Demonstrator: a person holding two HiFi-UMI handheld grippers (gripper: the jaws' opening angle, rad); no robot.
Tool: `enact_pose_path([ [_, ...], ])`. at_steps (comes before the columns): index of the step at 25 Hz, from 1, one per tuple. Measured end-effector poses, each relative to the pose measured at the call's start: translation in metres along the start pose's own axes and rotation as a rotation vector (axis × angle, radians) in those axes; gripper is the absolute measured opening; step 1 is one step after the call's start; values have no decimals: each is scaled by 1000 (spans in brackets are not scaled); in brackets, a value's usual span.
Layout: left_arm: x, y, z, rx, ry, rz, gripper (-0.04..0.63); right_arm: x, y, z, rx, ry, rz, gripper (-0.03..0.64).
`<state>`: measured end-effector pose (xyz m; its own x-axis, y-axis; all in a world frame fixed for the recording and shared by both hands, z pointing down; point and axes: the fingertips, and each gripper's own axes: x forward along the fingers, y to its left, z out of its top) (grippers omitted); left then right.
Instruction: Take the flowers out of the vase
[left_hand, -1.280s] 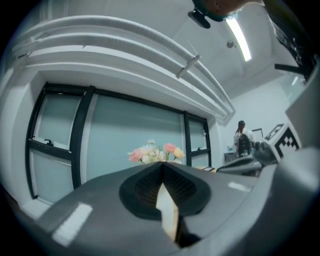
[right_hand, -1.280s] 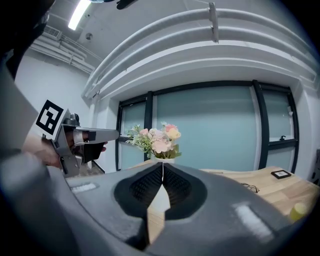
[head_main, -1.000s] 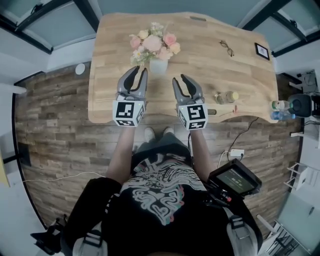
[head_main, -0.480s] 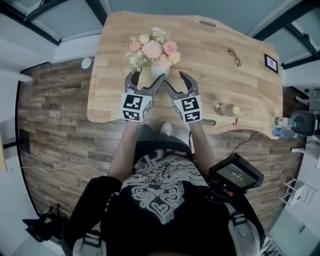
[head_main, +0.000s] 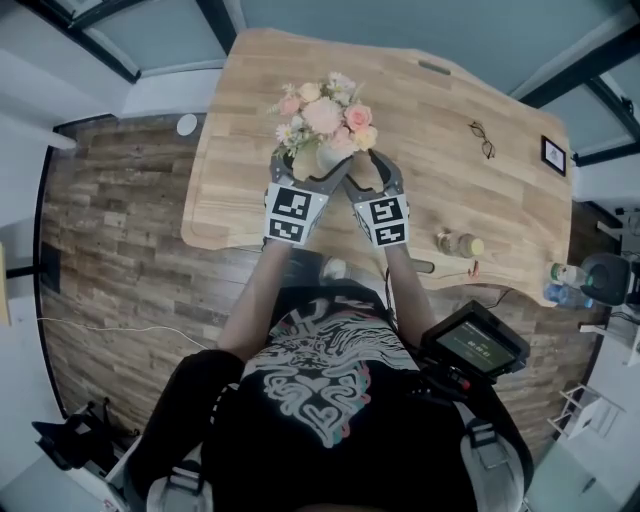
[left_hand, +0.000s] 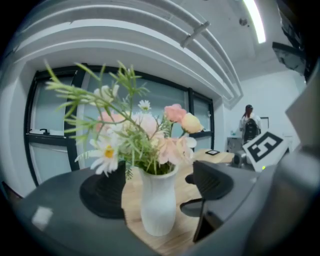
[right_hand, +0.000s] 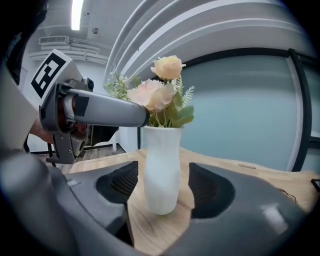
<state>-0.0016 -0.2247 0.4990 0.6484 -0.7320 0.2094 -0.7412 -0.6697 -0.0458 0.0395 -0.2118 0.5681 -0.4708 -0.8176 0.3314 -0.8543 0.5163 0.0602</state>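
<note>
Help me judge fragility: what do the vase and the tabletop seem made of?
The vase: matte white, smooth, no glare; likely ceramic, possibly plastic. The tabletop: light wood, joined strips with visible grain, low-sheen finish.

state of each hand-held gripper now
left hand-held gripper: open, just opened wider, vase between jaws, untouched
right hand-held gripper: open, just opened wider, vase between jaws, untouched

No legible text; square code markers on left gripper (left_hand: 157, 184), right gripper (right_hand: 164, 186)

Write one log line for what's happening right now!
left gripper: jaws just opening, around vase, not gripping | right gripper: same | flowers: in vase | vase: upright on table
</note>
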Motion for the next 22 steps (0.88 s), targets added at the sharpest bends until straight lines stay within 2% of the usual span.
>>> enact_pose_path([
  [4,2,-4,1,35,16,-18,394,9,-3,-2,-6,-10,3,318],
  [7,4,-1,4,23,7,-36,394,16,-6,5,-4,-33,0,337],
  [12,11,3,3,26,8,-61,394,32,-6,14,-41,-55,27,341],
  [16,14,1,1,17,17,-101,394,42,-8,15,-29,-54,41,341],
  [22,19,-3,9,61,6,-121,394,48,-4,28,-39,-82,67,341],
])
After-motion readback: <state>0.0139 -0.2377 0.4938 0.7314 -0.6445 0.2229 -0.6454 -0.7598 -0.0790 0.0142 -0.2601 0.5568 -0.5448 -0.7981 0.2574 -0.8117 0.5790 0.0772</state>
